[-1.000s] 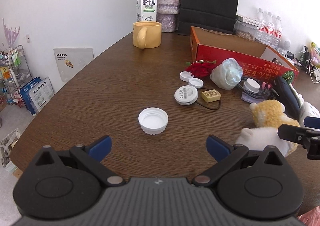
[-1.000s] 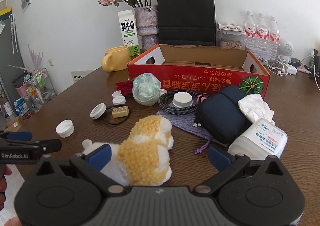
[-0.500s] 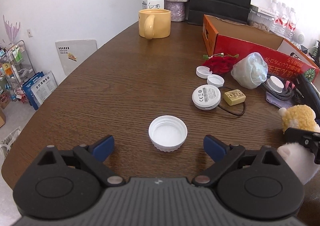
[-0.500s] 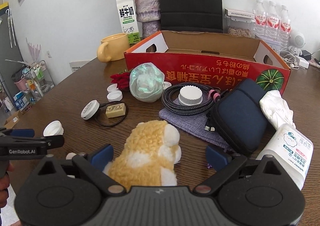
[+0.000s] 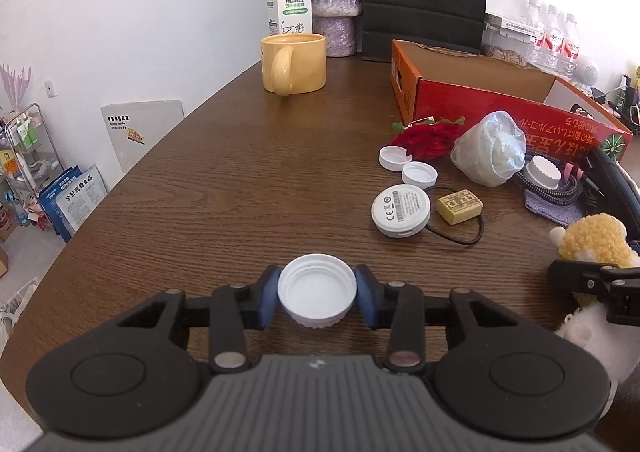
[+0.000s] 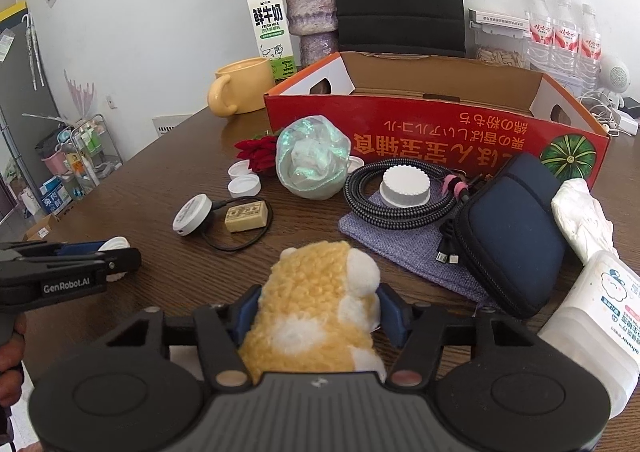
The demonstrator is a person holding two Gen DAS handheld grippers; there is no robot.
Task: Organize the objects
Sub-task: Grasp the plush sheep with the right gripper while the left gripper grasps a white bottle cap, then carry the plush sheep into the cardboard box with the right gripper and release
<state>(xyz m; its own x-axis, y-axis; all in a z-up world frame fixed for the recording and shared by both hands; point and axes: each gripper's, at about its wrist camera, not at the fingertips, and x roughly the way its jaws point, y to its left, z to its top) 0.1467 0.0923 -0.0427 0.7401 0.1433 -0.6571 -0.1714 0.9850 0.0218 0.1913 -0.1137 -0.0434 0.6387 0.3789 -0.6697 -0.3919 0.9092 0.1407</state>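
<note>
The left hand-held gripper [image 5: 317,294] is closing on a white cap [image 5: 317,289], blue pads touching its sides on the brown surface [image 5: 224,172]. The right hand-held gripper [image 6: 318,306] is closing around a yellow plush toy [image 6: 316,292], pads against its fur.

On the brown wooden table [image 5: 224,172], the white plastic bottle cap [image 5: 317,291] lies nearest, the yellow ceramic mug [image 5: 293,63] far behind it. The open red cardboard box [image 6: 436,108] stands far right, with the yellow plush toy [image 6: 316,304] near before it.
</note>
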